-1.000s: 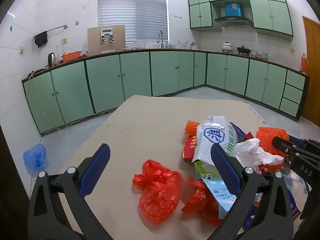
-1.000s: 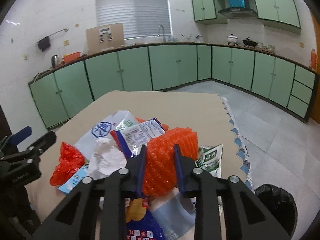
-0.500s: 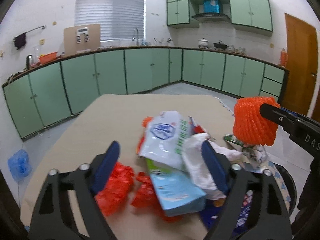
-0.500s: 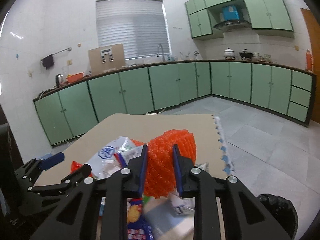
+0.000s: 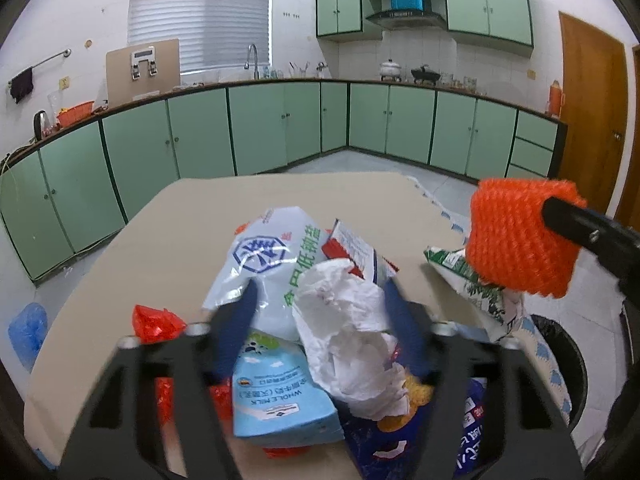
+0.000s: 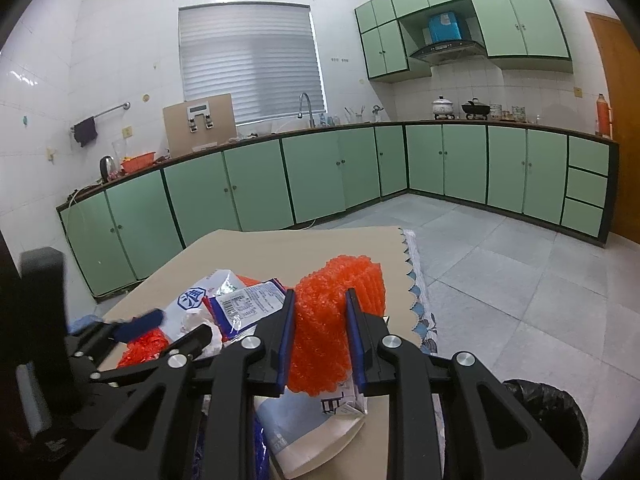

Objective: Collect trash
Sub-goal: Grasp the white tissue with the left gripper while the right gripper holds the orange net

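While the right gripper (image 6: 320, 304) is pinching the orange foam fruit net (image 6: 334, 328) between its blue pads and holding it lifted above the right side of the table (image 5: 168, 232), the left gripper (image 5: 322, 316) is reaching into the trash heap at the near edge. Its jaws have just been closing and are now standing half spread, with the crumpled white tissue (image 5: 344, 336) lying between the blue fingers (image 5: 236, 324); motion blur is hiding whether the pads are pressing on it yet, and they look to be just clear of it.

The tissue is resting on top of the pile, over a pale blue whole milk carton (image 5: 276, 392) and against a white-and-blue plastic bag (image 5: 268, 256), with a red plastic bag (image 5: 154, 324) to the left and a green-and-white carton (image 5: 468, 280) to the right under the net. The black-lined trash bin (image 6: 548, 412) is standing on the floor just past the table's right edge.

The tissue is looking very light, soft and crushable, so a squeeze across its bulging middle should be gripping it best; taking a loose corner risks tearing or shedding it. The net, too, is looking springy and weightless, giving under the pads, and is likely to drop freely over the bin.
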A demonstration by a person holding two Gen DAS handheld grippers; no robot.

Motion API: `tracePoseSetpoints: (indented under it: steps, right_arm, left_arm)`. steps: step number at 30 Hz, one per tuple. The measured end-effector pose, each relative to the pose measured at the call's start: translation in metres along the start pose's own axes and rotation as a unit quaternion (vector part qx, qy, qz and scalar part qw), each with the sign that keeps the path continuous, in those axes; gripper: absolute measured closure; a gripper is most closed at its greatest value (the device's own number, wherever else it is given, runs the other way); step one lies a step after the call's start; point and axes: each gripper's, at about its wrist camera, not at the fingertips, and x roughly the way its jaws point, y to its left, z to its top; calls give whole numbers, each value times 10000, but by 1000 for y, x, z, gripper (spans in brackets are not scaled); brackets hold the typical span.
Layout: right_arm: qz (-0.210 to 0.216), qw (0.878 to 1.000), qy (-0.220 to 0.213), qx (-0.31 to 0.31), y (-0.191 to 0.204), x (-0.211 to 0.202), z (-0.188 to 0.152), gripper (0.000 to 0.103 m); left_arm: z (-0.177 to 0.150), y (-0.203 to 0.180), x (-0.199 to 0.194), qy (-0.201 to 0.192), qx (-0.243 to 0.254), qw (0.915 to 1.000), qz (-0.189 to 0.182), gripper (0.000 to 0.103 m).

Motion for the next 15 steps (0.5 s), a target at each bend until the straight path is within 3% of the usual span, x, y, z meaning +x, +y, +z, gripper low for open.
tracePoseSetpoints:
  steps: [2,5,15]
  right_arm:
    - [39,10000,-27,10,-1,-2,0,79]
    - [121,9998,-125,13,2,-7,4,79]
    - [296,9983,-505,-51,5,-37,18,79]
  left_arm:
    - [-2,1,2,44,-26,9999,-133,79]
    - [-3,5,-4,-78,-139,9997,-204,92]
    - [16,14,-52,-714,-196,9970,-239,97]
